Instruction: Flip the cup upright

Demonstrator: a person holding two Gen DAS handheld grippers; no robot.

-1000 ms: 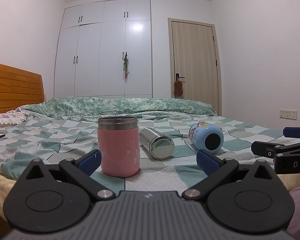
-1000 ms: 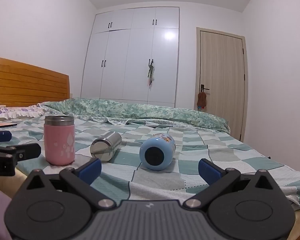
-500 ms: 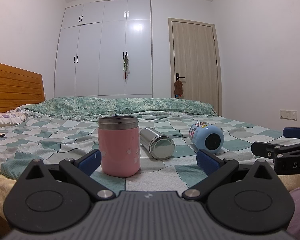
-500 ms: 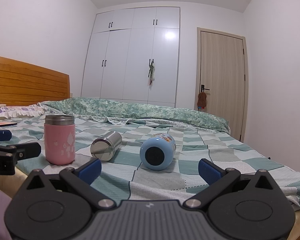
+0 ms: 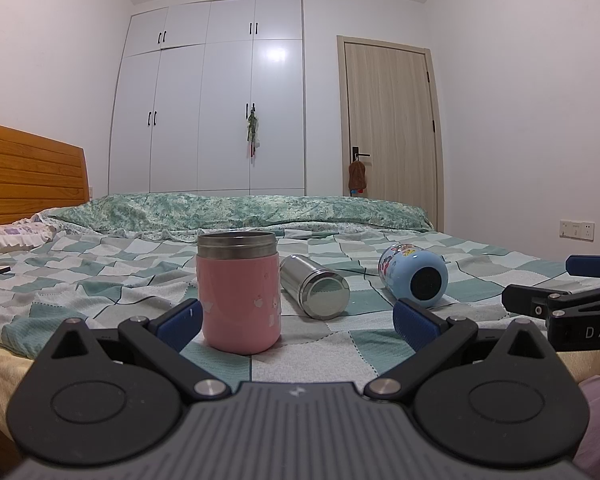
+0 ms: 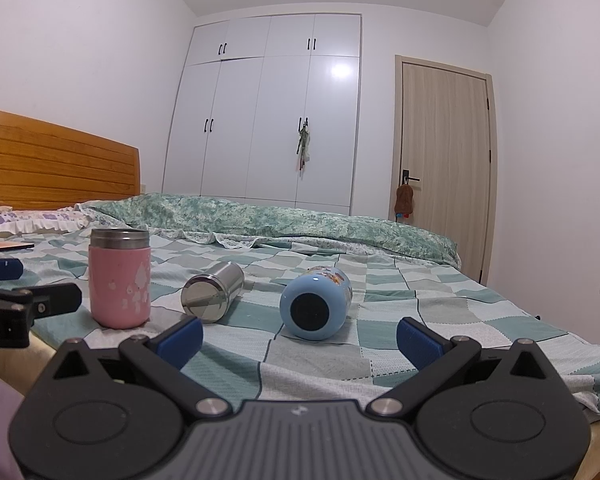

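Three cups are on the checked bedspread. A pink cup stands upright; it also shows in the right wrist view. A steel cup lies on its side, base toward me, also in the right wrist view. A light blue cartoon cup lies on its side, also in the right wrist view. My left gripper is open and empty, just short of the pink cup. My right gripper is open and empty, in front of the blue cup.
The bed has a wooden headboard at the left and a rolled green quilt at the back. A white wardrobe and a door stand behind. A flat object lies near the pillow.
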